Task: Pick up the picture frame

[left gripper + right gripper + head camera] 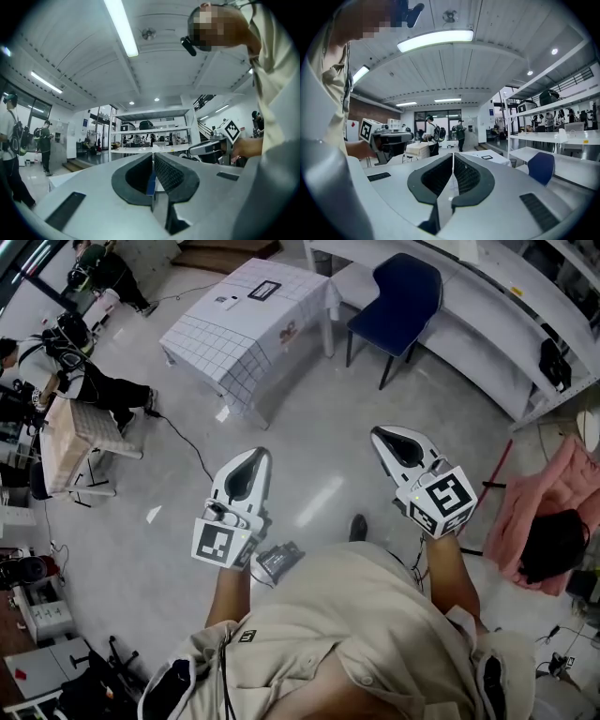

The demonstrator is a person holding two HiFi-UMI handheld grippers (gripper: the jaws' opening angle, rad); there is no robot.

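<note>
Held level and forward, left gripper [260, 455] and right gripper [378, 433] are closed, empty (picture frame [263, 290] well apart).

A blue chair [401, 298] stands just beside a surface [220, 348] draped in a checked cloth, on a grey floor [319, 427]; pink fabric [539, 502] lies heaped at right.

I'm looking into a large open lab or research workspace, not a home. A pale polished floor [319, 427] carries loose cables [183, 442]. A table under a checked cloth [234, 329] stands in the open, and a blue chair [405, 292] sits beside a long white bench [487, 334]. White shelving [562, 101] holds equipment along one wall. Strip lights [435, 40] cross a high white ceiling, and people wearing backpacks [432, 133] stand near glass doors [446, 123].
</note>
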